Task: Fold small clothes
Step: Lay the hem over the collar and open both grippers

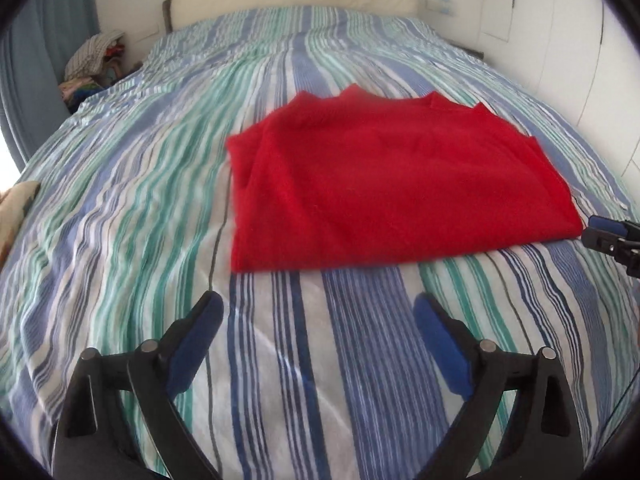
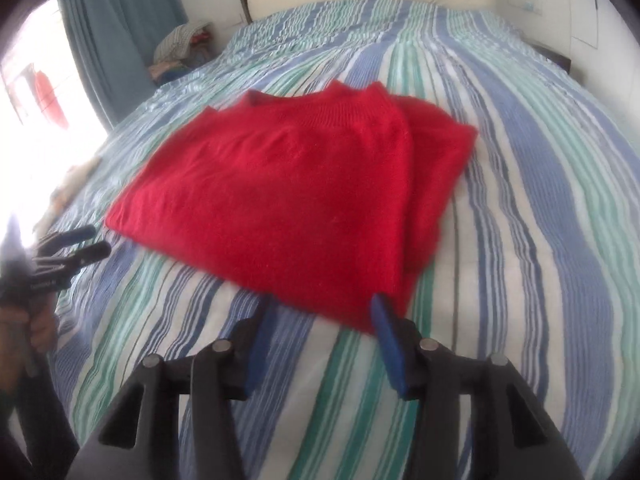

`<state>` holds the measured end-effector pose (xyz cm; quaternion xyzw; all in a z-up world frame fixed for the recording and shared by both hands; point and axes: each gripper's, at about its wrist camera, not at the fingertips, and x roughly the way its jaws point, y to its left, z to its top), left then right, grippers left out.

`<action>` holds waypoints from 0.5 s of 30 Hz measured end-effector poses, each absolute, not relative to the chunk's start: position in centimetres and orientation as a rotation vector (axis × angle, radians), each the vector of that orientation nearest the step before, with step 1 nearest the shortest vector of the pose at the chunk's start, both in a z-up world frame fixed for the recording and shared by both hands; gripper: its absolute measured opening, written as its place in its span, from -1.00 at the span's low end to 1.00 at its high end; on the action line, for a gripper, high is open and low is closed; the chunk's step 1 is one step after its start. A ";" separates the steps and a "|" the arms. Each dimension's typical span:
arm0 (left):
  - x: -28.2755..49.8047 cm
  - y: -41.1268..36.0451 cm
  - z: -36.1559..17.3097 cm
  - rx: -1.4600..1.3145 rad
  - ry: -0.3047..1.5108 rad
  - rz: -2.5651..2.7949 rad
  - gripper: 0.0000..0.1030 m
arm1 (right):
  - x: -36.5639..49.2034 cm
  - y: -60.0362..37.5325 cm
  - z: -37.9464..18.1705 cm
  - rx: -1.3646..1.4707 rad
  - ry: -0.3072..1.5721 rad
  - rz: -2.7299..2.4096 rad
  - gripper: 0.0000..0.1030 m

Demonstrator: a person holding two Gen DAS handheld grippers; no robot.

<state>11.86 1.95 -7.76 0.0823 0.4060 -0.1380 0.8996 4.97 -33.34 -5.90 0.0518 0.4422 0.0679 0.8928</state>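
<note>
red sweater [image 1: 396, 184] folded on striped bedspread [image 1: 120, 208], left gripper [image 1: 316, 312] and right gripper [image 2: 320, 316] both spread, empty

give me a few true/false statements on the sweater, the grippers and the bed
1. The red sweater lies folded on the striped bed. True.
2. The left gripper is shut on the sweater. False: it is open and holds nothing.
3. The right gripper is open, near the sweater's near edge. True.
4. The bed cover is plain white. False: it has blue, green and white stripes.
5. A pile of clothes sits beside the bed's far corner. True.
</note>
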 end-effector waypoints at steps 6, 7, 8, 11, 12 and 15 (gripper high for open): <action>11.2 -2.2 -10.2 0.240 0.860 -0.299 0.93 | 1.1 -31.1 -5.3 0.142 0.846 -0.034 0.81; 11.1 -2.9 -11.3 0.285 0.860 -0.284 0.94 | 1.1 -30.6 -6.1 0.138 0.860 -0.042 0.81; 11.1 -3.5 -12.6 0.339 0.868 -0.271 0.99 | 1.2 -30.3 -7.0 0.131 0.880 -0.052 0.81; 11.0 -3.5 -13.4 0.337 0.845 -0.273 0.99 | 1.3 -29.4 -9.7 0.083 0.900 -0.081 0.89; 11.1 -3.4 -13.4 0.328 0.853 -0.276 0.99 | 1.3 -29.1 -9.8 0.068 0.892 -0.077 0.97; 11.1 -3.1 -13.4 0.316 0.849 -0.276 0.99 | 1.5 -28.9 -10.1 0.050 0.899 -0.081 1.00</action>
